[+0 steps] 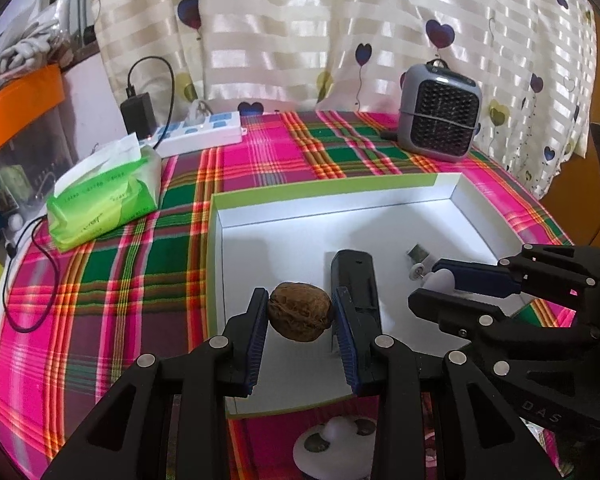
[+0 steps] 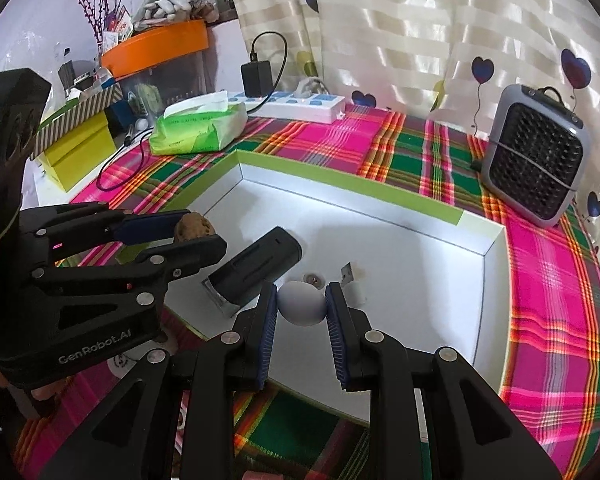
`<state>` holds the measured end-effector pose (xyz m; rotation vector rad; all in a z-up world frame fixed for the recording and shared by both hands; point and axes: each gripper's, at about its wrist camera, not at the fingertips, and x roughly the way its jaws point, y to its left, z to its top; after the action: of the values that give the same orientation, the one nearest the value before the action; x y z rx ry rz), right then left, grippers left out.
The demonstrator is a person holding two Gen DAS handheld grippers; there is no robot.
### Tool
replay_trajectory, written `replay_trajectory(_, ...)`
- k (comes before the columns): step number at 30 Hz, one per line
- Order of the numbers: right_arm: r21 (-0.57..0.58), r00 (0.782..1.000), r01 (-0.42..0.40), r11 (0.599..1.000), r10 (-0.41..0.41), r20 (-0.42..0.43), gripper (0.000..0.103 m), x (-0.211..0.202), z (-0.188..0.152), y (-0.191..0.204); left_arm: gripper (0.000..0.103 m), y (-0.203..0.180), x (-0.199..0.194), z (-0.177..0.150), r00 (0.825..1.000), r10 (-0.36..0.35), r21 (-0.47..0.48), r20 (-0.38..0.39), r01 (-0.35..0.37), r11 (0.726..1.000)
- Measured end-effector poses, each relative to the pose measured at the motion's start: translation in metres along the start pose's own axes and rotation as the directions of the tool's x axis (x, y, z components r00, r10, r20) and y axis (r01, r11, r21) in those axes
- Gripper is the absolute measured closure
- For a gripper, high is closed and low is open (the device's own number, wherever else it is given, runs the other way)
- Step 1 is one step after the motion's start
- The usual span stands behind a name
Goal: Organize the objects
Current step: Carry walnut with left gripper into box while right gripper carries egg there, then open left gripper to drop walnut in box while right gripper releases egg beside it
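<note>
Tongs, two pairs, hang over one white box (image 1: 456, 190) on the plaid table (image 1: 148, 264). The left tongs (image 1: 300, 312) pinch one brown walnut (image 1: 300, 312) above the box's left edge. The right tongs (image 2: 301, 304) pinch one white ball (image 2: 301, 304) nearer the middle. Inside lie one black tube (image 2: 256, 268), one USB plug (image 2: 347, 271) and one small wheel (image 2: 314, 279). One fan (image 1: 440, 116) and one tissue pack (image 1: 104, 200) sit by the table's far edge.

The surface (image 2: 540, 280) has a bright checked cloth. On it sit a white box (image 2: 340, 184), green tissues (image 2: 196, 128) at ten o'clock, a grey fan (image 2: 536, 156) at two o'clock.
</note>
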<state>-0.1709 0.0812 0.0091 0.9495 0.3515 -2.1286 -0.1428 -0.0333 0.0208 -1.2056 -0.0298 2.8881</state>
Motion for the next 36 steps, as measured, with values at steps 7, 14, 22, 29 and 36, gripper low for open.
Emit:
replay_trajectory(7, 0.024, 1.000, -0.001, 1.000, 0.001, -0.012, 0.077, 0.004, -0.001, -0.006, 0.072, -0.001, 0.008, -0.002, 1.000, -0.004, 0.012, -0.018, 0.004, 1.000)
replay_trajectory(14, 0.039, 1.000, 0.014, 0.999, -0.013, -0.009, 0.077, 0.004, -0.002, -0.009, 0.072, -0.004, 0.011, -0.002, 0.999, -0.024, 0.015, -0.032, 0.025, 1.000)
replay_trajectory(22, 0.048, 0.999, 0.022, 0.999, -0.024, 0.037, 0.076, -0.009, -0.002, -0.010, 0.072, 0.000, 0.004, 0.001, 0.999, -0.043, -0.017, 0.000, 0.043, 0.999)
replay_trajectory(29, 0.053, 0.996, 0.028, 0.998, -0.032, 0.078, 0.075, -0.024, 0.000, -0.010, 0.072, 0.001, -0.007, 0.003, 0.998, -0.054, -0.025, 0.024, 0.055, 0.998)
replay_trajectory(36, 0.041, 0.992, 0.027, 0.999, -0.032, 0.121, 0.075, -0.045, -0.007, -0.004, 0.072, 0.003, -0.025, -0.001, 0.997, -0.066, -0.028, 0.050, 0.068, 0.997)
